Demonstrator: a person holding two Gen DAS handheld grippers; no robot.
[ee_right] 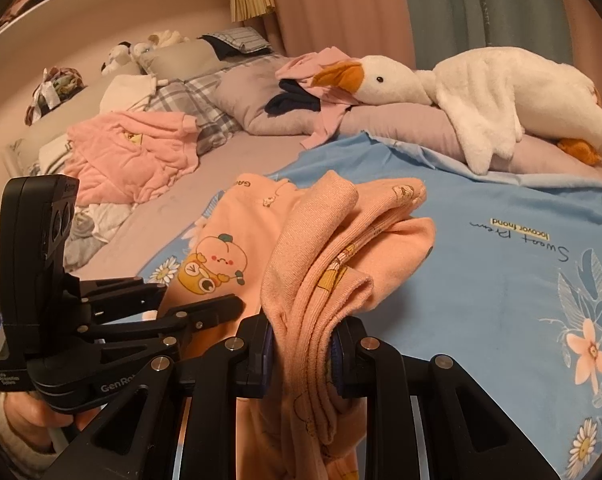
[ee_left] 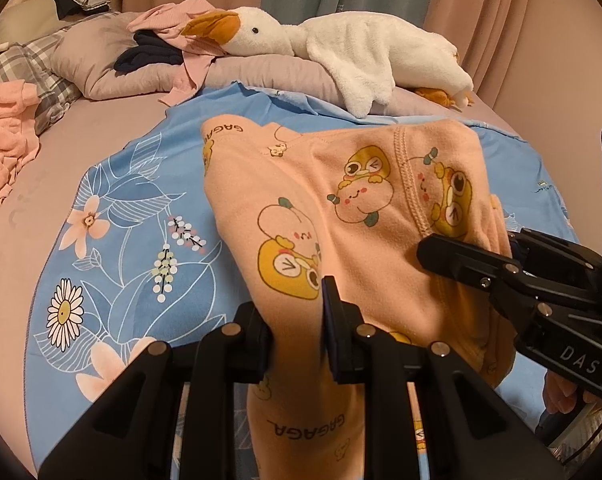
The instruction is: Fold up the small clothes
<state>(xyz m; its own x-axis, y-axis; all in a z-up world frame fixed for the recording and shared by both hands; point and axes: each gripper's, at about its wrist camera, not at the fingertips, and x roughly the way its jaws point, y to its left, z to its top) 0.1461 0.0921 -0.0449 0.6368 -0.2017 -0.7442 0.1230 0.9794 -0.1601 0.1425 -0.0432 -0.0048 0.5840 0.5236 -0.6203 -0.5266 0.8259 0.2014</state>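
On the bed (ee_left: 113, 116), far left, a pink heap of clothes (ee_left: 3, 136) waits its turn, and the blue floral sheet (ee_left: 133, 224) is spread as the folding ground! Moving across, here's the left gripper (ee_left: 297, 340), pads pressed together on one edge of the peach cartoon-print garment (ee_left: 341, 208), fabric pinched tight between them. The garment hangs from that pinch with its far end draped down onto the blue sheet. Behind it, the plush goose (ee_left: 341, 52) lounges along the pillow, well clear of the action. Further right, the right gripper (ee_right: 301, 356) comes in, clamped on a thick bunch of the same garment, several layers stacked between its pads, ribbed edge spilling over the top.

Now the danger, as I read it. That right-hand bunch is fat and uneven, so a layer could slide out when the cloth is pulled taut and the fold would sag on that side. The two grippers sit near each other, so if they part unevenly the garment may twist rather than lay flat. And the trailing end already resting on the sheet could drag and rumple, or tug the sheet into creases under the fold
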